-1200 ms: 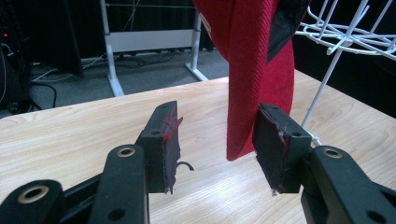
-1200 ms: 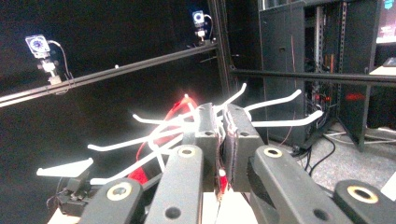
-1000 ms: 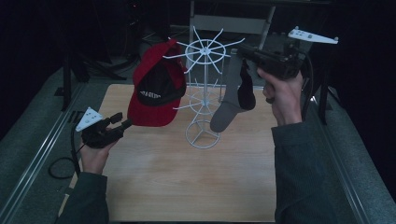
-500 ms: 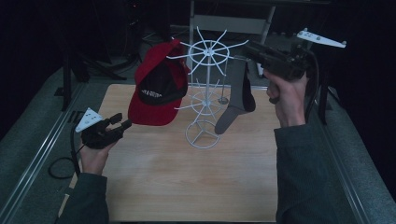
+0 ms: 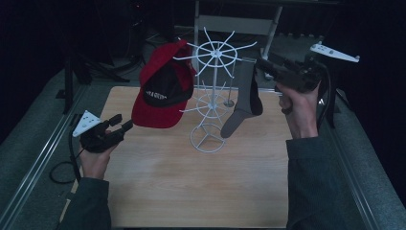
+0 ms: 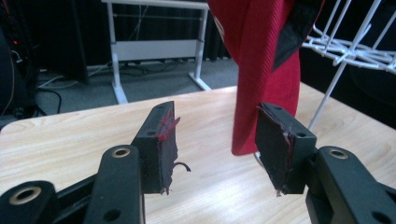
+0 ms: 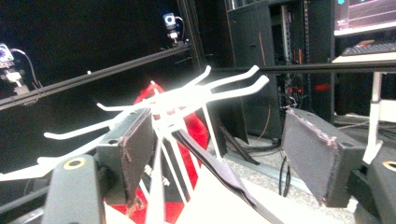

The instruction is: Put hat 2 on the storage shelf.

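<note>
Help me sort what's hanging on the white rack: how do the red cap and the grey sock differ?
The red cap is broad and domed with a black inner panel; the grey sock is narrow and plain. The cap hangs on the wire rack's left side, near the left gripper; the sock drapes on the right, by the open right gripper. Both hang clear of the table.

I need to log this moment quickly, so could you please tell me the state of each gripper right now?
Left gripper: open, holding nothing, near the red cap.
Right gripper: open, jaws just opened; the grey sock hangs on the white rack.
</note>
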Demonstrator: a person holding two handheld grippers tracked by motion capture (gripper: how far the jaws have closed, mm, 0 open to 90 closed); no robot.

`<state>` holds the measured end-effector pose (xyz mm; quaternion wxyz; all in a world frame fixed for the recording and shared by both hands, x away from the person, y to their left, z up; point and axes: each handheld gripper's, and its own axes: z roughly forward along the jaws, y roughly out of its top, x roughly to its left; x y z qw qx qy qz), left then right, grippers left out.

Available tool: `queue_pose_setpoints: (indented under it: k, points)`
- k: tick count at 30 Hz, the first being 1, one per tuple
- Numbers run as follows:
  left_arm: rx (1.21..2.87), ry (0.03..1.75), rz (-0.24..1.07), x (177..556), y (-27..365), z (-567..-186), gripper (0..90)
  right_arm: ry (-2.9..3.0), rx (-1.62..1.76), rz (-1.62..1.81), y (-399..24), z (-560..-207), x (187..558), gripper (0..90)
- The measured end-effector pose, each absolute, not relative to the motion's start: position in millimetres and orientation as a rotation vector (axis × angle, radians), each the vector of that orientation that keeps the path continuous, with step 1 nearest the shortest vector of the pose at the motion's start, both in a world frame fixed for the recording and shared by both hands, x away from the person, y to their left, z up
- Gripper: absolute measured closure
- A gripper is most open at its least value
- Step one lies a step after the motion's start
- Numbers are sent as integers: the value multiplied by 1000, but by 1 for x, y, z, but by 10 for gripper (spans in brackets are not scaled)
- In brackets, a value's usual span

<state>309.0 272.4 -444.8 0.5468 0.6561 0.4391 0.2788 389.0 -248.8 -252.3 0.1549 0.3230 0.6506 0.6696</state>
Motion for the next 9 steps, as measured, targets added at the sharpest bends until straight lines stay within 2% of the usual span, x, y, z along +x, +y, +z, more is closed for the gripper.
queue_pose_setpoints:
  k: [9]
  points:
    - [1513, 1037, 677, 306, 279, -439, 463, 1865, 952, 1910, -259, -268, 391, 217]
